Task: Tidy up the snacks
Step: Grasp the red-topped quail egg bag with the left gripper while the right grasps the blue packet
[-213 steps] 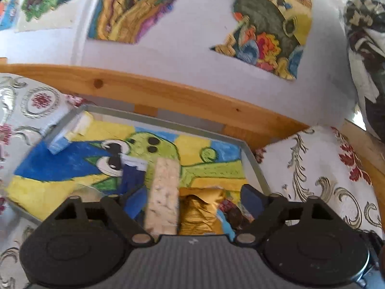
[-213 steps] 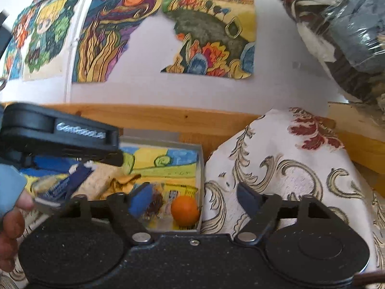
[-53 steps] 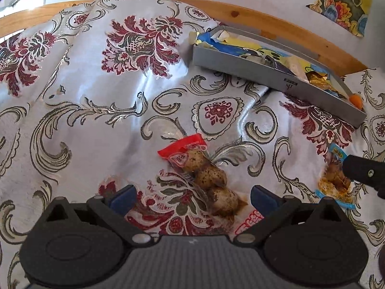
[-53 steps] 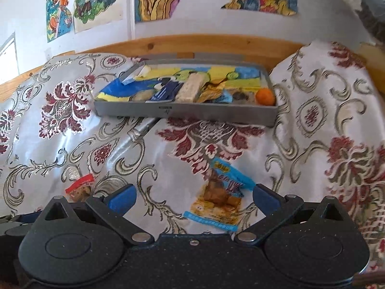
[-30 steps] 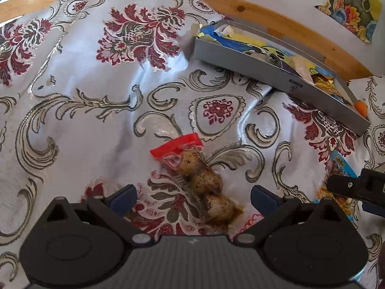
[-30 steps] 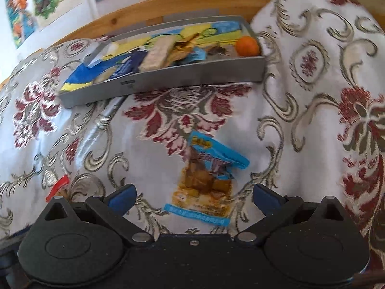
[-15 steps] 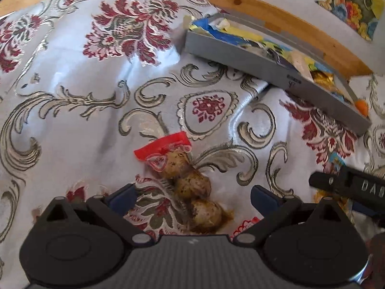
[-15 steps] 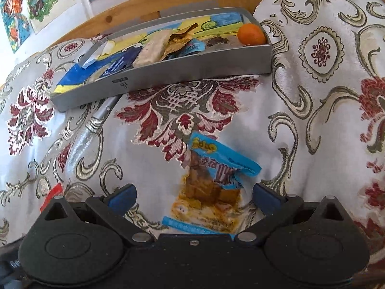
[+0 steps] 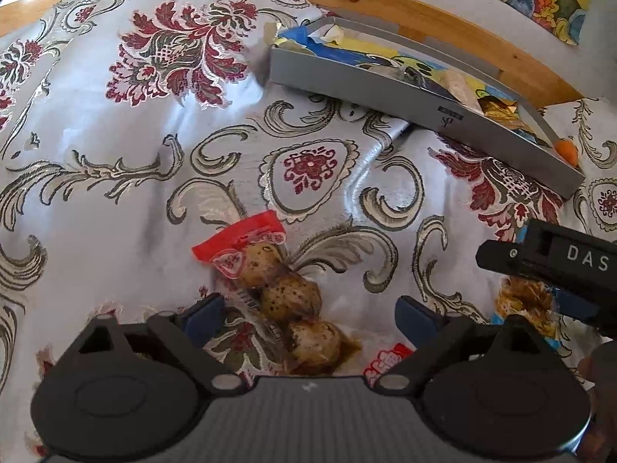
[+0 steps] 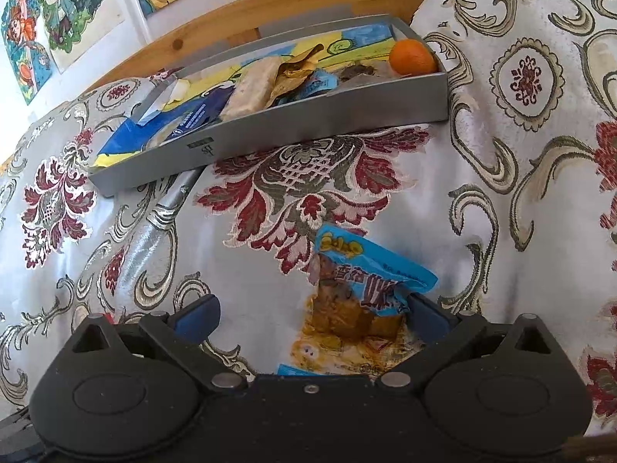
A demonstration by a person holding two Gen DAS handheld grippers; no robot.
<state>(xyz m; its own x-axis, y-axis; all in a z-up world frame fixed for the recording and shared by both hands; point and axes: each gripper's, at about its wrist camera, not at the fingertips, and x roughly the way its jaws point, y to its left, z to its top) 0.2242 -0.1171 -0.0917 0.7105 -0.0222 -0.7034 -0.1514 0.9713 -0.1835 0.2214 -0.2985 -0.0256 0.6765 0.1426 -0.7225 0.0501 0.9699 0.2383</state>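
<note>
A clear packet of brown eggs with a red top lies on the patterned cloth, between the spread fingers of my left gripper, which is open. A blue and orange snack packet lies between the fingers of my right gripper, also open; its right pad touches the packet's edge. The right gripper's body shows at the right of the left wrist view, over that blue packet. A grey tray further back holds several snacks and an orange.
The floral silver and red cloth covers a lumpy surface, rising into a mound at the right. A wooden rail runs behind the tray, with paintings on the wall beyond.
Both grippers have come down from the tray to the cloth and moved closer over their packets. The right gripper's fingers now straddle the blue packet; the left's straddle the egg packet.
</note>
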